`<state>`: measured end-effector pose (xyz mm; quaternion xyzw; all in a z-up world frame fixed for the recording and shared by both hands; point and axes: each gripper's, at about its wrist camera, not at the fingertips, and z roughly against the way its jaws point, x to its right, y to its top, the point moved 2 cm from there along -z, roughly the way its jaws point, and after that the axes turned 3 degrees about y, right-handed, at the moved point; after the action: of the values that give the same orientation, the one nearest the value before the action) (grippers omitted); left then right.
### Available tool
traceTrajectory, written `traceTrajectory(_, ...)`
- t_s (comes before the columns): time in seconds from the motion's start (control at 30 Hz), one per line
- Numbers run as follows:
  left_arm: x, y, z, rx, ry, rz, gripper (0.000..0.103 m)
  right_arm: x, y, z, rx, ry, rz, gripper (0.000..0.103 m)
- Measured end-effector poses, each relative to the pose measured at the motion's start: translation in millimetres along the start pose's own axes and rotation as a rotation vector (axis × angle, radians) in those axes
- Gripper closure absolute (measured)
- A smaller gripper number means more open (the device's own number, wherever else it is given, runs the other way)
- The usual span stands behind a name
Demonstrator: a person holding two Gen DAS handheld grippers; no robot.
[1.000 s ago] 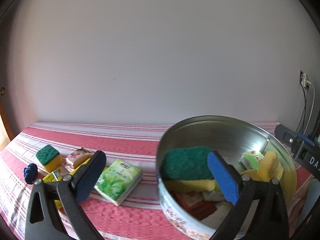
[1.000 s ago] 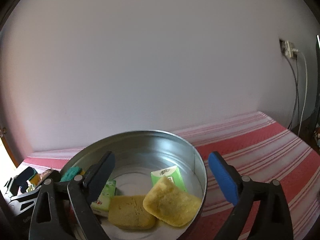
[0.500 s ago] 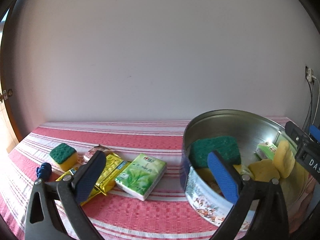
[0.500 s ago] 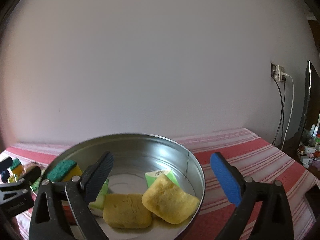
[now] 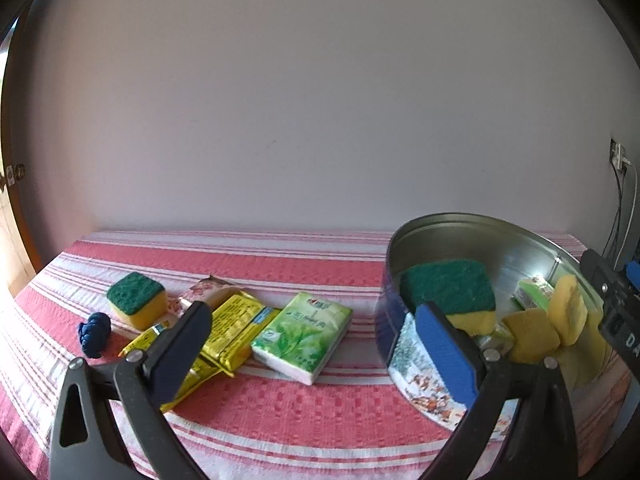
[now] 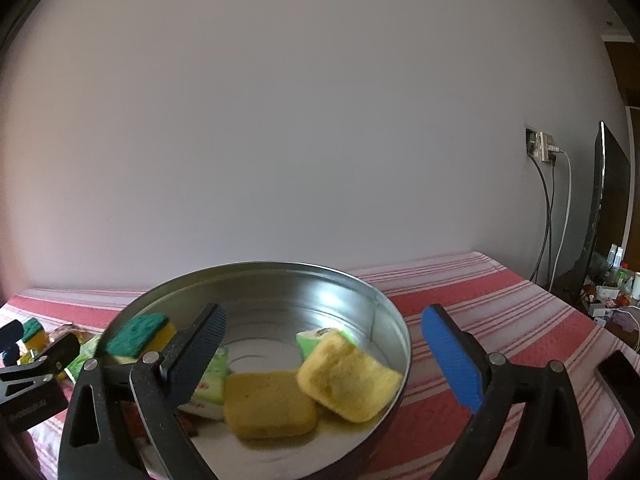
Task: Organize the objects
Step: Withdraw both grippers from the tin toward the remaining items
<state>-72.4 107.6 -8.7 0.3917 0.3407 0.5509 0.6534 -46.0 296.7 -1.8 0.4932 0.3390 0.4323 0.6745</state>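
Currently both empty: left tongs (image 5: 312, 354) spread wide near green tissue pack (image 5: 303, 336) on striped table (image 5: 280, 412); right tongs (image 6: 322, 346) spread over round tin (image 6: 384, 308). Next: straddle pack's short sides, clamp gently, lift into tin.

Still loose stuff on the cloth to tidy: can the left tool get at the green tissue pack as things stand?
Probably yes. The left tool is open and empty, and the green tissue pack lies flat on the striped cloth between its fingers' line of sight, its top uncovered. The yellow packets crowd one side.
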Motion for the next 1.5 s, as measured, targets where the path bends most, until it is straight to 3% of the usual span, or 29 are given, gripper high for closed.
traceTrajectory(0.43,-53.2,-7.1,-10.4,-0.066,0.036,0.046,0.0,-43.6,-12.1,18.2,-0.044,0.079,-0.028,0.003)
traceTrajectory(0.73,-100.7,-10.2,-15.3,-0.117,0.096,0.109,0.0,-99.1,-16.4,24.9,-0.06,0.17,0.039,0.003)
traceTrajectory(0.93,-130.8,-8.1,-21.5,-0.123,0.162,0.067,0.0,-133.4,-21.6,16.2,-0.12,0.237,0.053,0.003)
traceTrajectory(1.23,-196.8,-8.0,-40.4,-0.17,0.256,0.098,0.0,-185.1,-30.4,4.5,-0.214,0.349,0.084,0.003)
traceTrajectory(1.5,-232.8,-6.6,-47.4,-0.205,0.311,0.16,0.0,-240.9,-42.8,-9.1,-0.334,0.486,0.162,0.003)
